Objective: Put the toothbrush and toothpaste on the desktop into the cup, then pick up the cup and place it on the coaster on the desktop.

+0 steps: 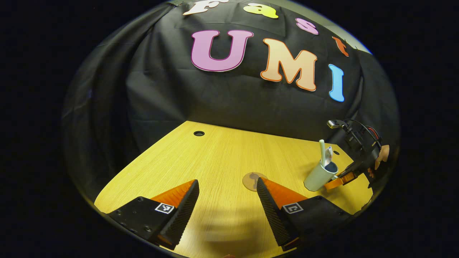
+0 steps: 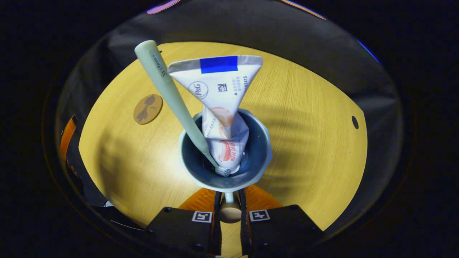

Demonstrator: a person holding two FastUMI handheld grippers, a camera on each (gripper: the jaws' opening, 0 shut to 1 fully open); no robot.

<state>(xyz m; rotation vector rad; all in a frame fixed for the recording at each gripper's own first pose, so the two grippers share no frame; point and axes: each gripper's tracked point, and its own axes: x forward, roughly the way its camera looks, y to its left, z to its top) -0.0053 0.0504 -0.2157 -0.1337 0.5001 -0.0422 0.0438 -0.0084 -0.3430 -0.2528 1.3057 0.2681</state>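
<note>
Right gripper (image 2: 229,200) is clenched on the handle of the cup (image 2: 225,150), which sits directly ahead of its fingers, tilted off the desktop (image 2: 304,143). Toothbrush (image 2: 168,89) and toothpaste tube (image 2: 220,107) stand inside. The left gripper view shows the coaster (image 1: 251,179) just beyond the spread fingers of the empty left gripper (image 1: 227,200).

From my left gripper view I see the yellow wood-grain surface (image 1: 222,161) with a round brown coaster (image 1: 252,180) lying flat near its middle, a small dark hole (image 1: 199,133) toward 11 o'clock of the coaster, near the far edge.
</note>
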